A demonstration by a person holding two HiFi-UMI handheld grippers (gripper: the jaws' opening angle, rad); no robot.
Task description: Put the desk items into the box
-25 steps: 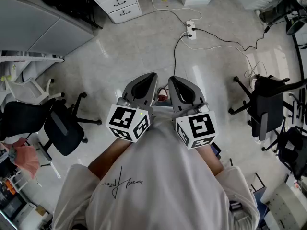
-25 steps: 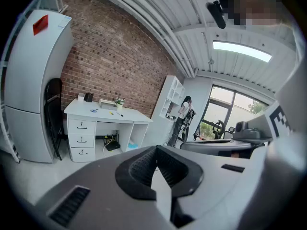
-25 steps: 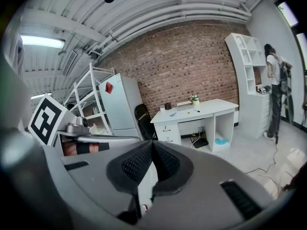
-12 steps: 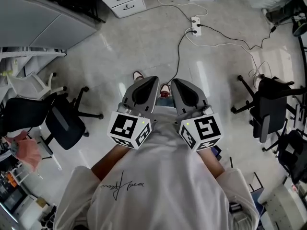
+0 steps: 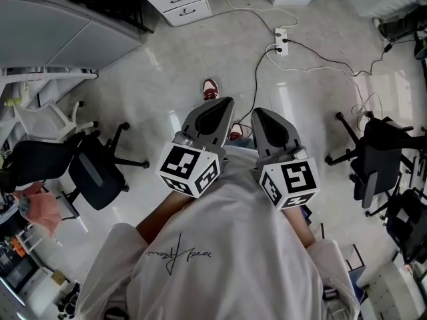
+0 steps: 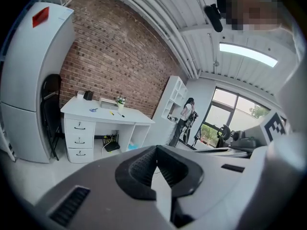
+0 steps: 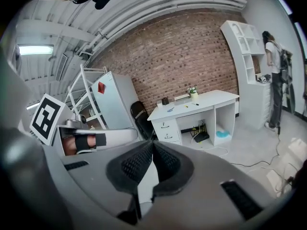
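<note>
While the person held both tools over the floor [image 5: 200, 59] in the head view, the left gripper [image 5: 225, 103] and right gripper [image 5: 261, 112] sat side by side. In the left gripper view, its jaws were pressed together, empty; the items [image 6: 106, 111] lay along the desk [image 6: 136, 120] top's back edge. In the right gripper view, its jaws were likewise closed on nothing.

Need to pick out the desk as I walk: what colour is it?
The desk is white; the right gripper view shows it best.
</note>
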